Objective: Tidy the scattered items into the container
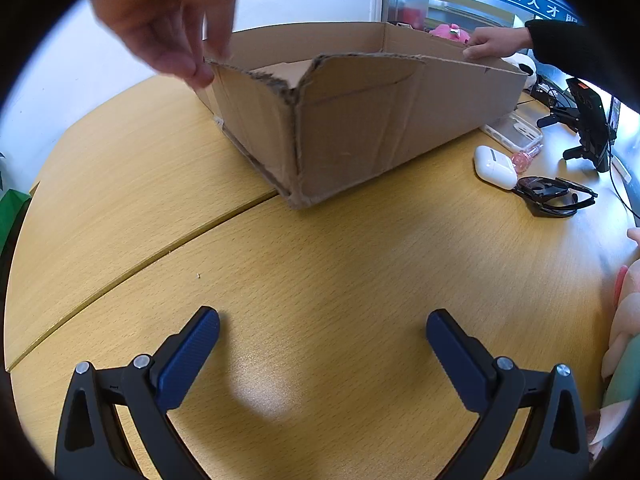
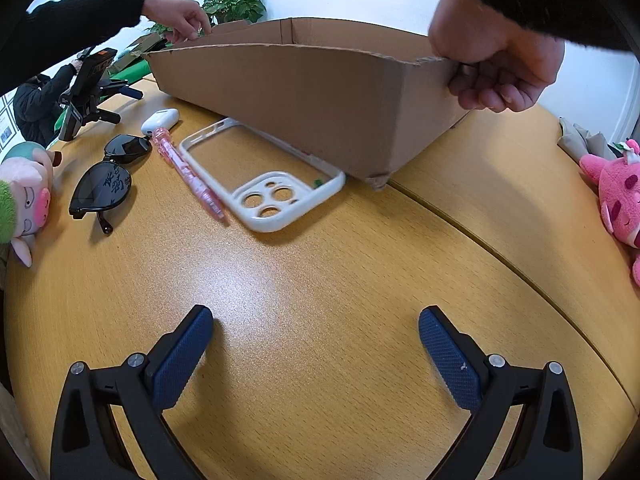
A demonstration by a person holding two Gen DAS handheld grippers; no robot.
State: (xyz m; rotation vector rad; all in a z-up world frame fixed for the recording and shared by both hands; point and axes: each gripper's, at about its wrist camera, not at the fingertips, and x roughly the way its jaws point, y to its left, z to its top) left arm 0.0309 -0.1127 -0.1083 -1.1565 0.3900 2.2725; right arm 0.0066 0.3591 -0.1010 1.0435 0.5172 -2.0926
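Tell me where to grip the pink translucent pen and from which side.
Grip the pink translucent pen mid-barrel from above, fingers across its width. It lies flat on the wooden table, squeezed between the black sunglasses and white phone case, so its sides are probably crowded.

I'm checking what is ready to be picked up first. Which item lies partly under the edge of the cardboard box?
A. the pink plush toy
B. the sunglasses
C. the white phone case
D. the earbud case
C: in the right wrist view the white phone case has its far end tucked under the cardboard box, while the sunglasses and earbud case lie clear of it.
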